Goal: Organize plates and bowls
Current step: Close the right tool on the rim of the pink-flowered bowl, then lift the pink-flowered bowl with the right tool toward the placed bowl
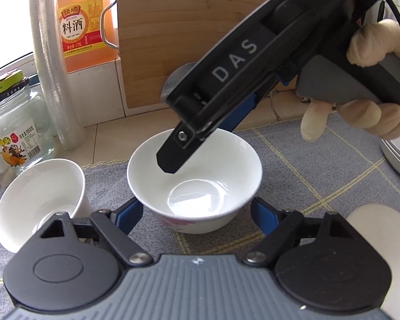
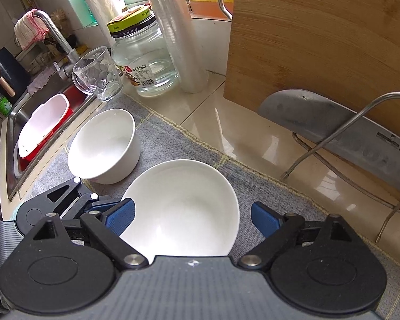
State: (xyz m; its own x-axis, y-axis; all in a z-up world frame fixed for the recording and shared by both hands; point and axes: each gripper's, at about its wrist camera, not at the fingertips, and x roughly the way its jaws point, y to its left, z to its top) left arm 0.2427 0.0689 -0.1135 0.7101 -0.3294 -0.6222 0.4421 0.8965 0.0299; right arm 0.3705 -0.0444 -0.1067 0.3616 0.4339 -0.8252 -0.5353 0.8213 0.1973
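A white bowl [image 1: 194,184] with a pink mark on its side stands upright on the grey checked cloth [image 1: 320,165]. My left gripper [image 1: 196,213] is open around its lower wall, the blue pads [image 1: 129,216] close against both sides. My right gripper [image 2: 193,220] hangs open over the same bowl [image 2: 184,208], held by a gloved hand [image 1: 370,42]. One of its black fingers [image 1: 173,157] dips inside the rim. Its left pad [image 2: 120,218] overlaps the rim and the right pad stands clear of the wall. A second white bowl [image 1: 40,197] sits tilted to the left.
White plates [image 1: 397,160] sit at the right edge, a pale round dish [image 1: 381,229] nearer. Behind stand a glass jar [image 2: 144,58], glass mug [image 2: 97,74], cooking-wine bottle [image 1: 85,24], cling-film roll [image 2: 178,34], wooden board [image 2: 320,40] and a cleaver [image 2: 333,122] on a wire rack. The sink [image 2: 42,122] lies left.
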